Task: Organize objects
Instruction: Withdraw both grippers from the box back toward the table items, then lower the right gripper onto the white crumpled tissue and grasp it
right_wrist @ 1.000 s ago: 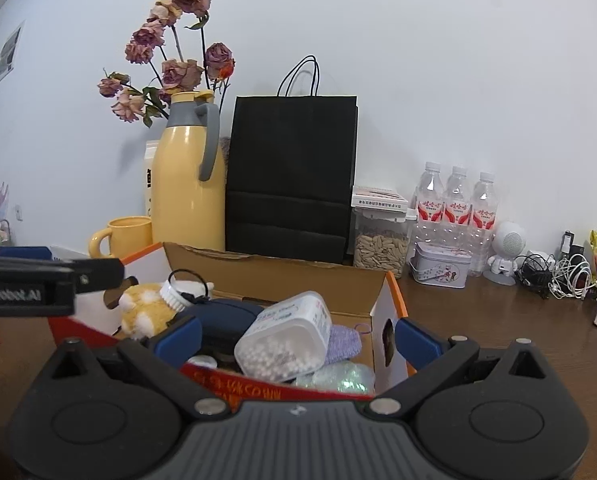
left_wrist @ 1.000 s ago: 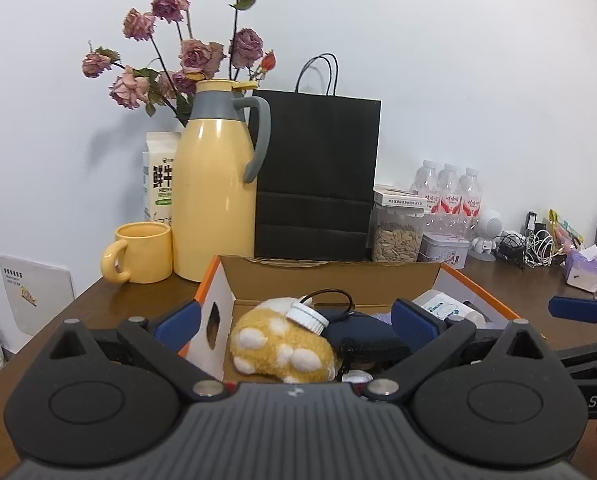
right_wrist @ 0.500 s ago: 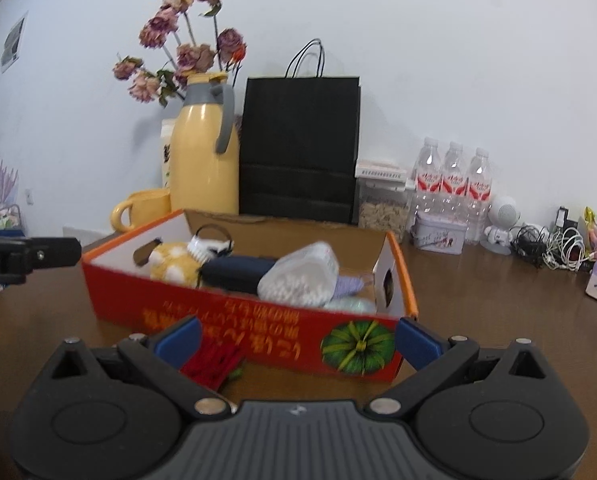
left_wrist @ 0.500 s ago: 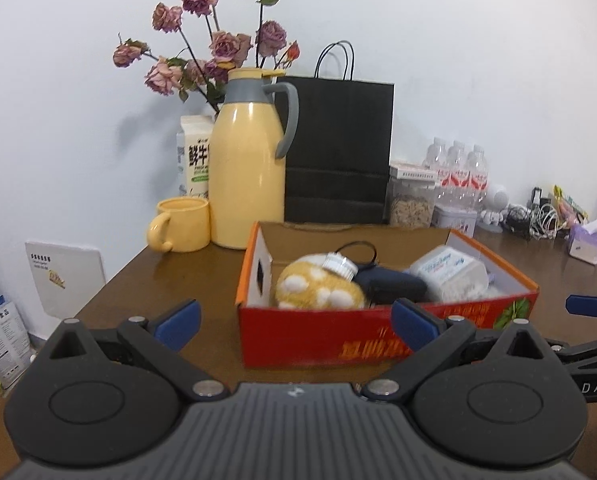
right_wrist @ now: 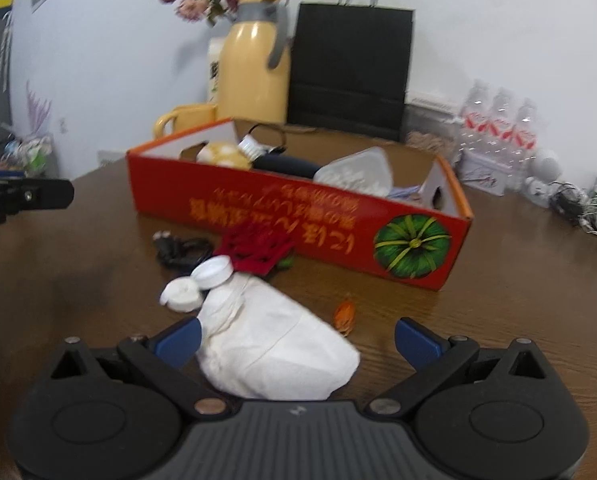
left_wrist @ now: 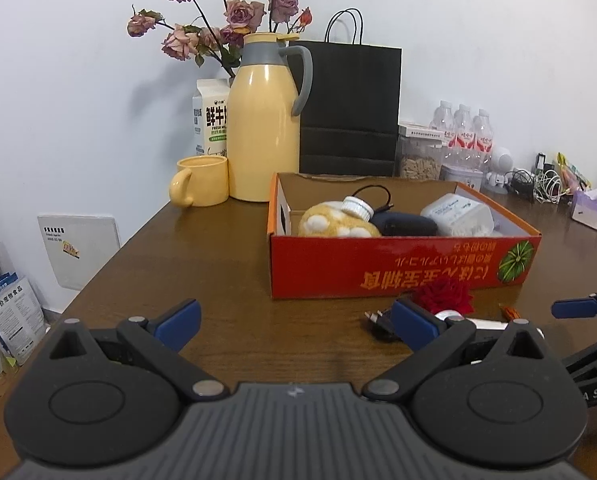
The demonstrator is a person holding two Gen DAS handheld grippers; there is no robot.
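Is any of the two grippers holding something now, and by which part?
Nothing is held. The left gripper and right gripper are both open.

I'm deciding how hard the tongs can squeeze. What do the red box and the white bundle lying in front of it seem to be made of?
The red printed box looks like corrugated cardboard: brown unprinted inner walls, folded flaps, cut-out handle holes, matte print. The white crumpled bundle looks like soft tissue paper or thin cloth, wrinkled, gathered at one end, matte; the blur leaves it open.

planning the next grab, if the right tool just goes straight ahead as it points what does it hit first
Most likely the white tissue bundle, lying between the open fingers of the right tool. Past it sits the red box; depth is hard to judge.
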